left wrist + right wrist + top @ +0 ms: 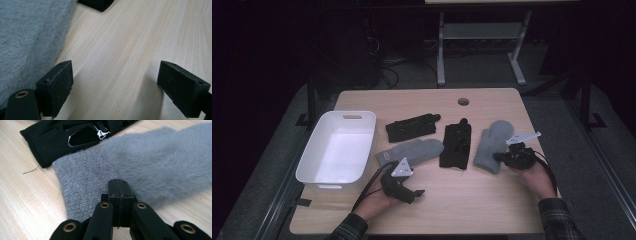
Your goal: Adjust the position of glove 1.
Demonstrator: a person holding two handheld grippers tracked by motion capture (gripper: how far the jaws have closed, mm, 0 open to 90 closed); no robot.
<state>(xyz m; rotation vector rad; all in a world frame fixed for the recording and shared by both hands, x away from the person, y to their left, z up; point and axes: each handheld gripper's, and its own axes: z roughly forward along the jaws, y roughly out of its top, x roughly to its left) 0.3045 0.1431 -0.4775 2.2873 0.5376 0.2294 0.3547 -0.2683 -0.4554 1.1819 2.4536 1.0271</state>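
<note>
The right hand-held gripper (pixel 119 185) sits at the edge of the right grey mitten (pixel 493 145), jaws pressed together at the knitted cuff (pixel 85 182). They look to be pinching the fabric's edge, though the jaws hide the contact, so I can't be sure any wool is caught. That low angle suits a lift by the cuff, letting the mitten hang free.

Over on the other side, the left hand-held gripper (pixel 404 187) rests low over the bare surface (pixel 462 200), jaws spread wide with nothing between them. The left grey mitten (pixel 27 35) lies just beside it, an easy next reach.

Around them: two black gloves, one (pixel 412 127) lying crosswise behind the left mitten, the other (pixel 456 145) lengthwise between the two mittens, its cuff touching the right mitten's cuff in the right gripper view. That neighbour could drag along if the lift snags. The white bin (pixel 339 147) waits at the left, open and likely the drop point, well apart from the right mitten.
</note>
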